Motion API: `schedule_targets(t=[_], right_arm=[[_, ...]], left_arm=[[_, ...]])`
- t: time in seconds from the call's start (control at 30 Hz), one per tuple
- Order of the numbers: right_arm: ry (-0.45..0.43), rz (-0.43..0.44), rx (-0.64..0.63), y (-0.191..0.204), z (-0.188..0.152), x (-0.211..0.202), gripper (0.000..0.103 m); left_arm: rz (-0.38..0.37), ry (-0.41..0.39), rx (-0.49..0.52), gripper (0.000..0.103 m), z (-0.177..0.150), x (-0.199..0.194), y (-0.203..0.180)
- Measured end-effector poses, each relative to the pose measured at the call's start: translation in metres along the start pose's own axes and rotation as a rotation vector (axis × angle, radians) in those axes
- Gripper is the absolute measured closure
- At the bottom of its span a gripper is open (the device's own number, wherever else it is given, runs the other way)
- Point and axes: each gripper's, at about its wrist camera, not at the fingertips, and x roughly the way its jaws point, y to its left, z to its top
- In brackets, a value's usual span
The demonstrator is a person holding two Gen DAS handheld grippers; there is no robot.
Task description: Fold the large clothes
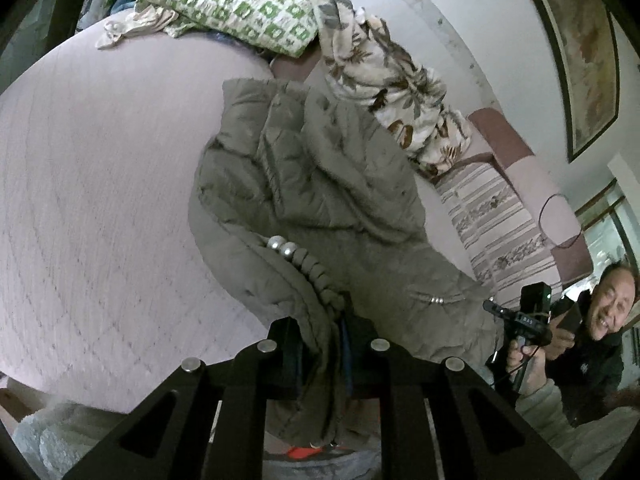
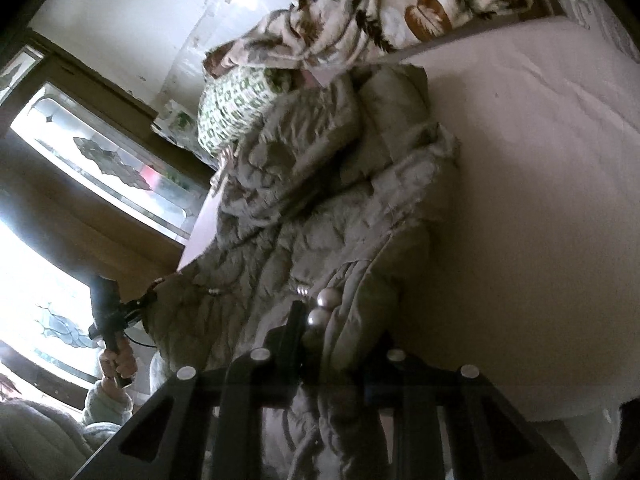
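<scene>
An olive quilted jacket point(image 1: 312, 184) with a row of pearl buttons point(image 1: 282, 246) lies crumpled on a pale pink bed point(image 1: 88, 200), its near part lifted off the sheet. My left gripper point(image 1: 320, 328) is shut on a bunched fold of its hem. At the right edge of the left wrist view, my right gripper point(image 1: 516, 320) holds the jacket's other corner. In the right wrist view the jacket point(image 2: 320, 200) hangs up toward my right gripper point(image 2: 336, 340), which is shut on the fabric beside two pearls point(image 2: 318, 310). My left gripper point(image 2: 108, 312) shows at the far left.
A green-checked quilt point(image 1: 232, 4) and a floral blanket point(image 1: 384, 76) are piled at the head of the bed. A striped cloth point(image 1: 492, 224) covers the far side. A person point(image 1: 592, 344) stands at the right. A window point(image 2: 100, 168) is behind.
</scene>
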Motion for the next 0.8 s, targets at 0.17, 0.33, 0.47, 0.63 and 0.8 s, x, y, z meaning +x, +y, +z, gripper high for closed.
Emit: schedule_targets(t=[0.17, 0.33, 0.47, 0.63, 0.8], right_arm=[[-0.084, 0.044, -0.007, 0.008, 0.02, -0.01, 0.081], [-0.176, 0.099, 0.021, 0.008, 0.038, -0.011, 0.082], [-0.239, 0.124, 0.016, 0.014, 0.066, -0.015, 0.082], [-0.244, 0.103, -0.017, 0.028, 0.104, -0.011, 0.082], [-0.272, 0.127, 0.043, 0.022, 0.146, -0.005, 0.082]], left_arm=[[-0.03, -0.052, -0.029, 0.088, 0.023, -0.001, -0.004], [-0.041, -0.101, -0.024, 0.088, 0.049, -0.006, -0.013], [-0.03, -0.136, -0.011, 0.088, 0.068, -0.007, -0.019], [-0.011, -0.186, 0.001, 0.088, 0.101, -0.004, -0.022], [-0.009, -0.233, -0.04, 0.088, 0.143, 0.01, -0.016]])
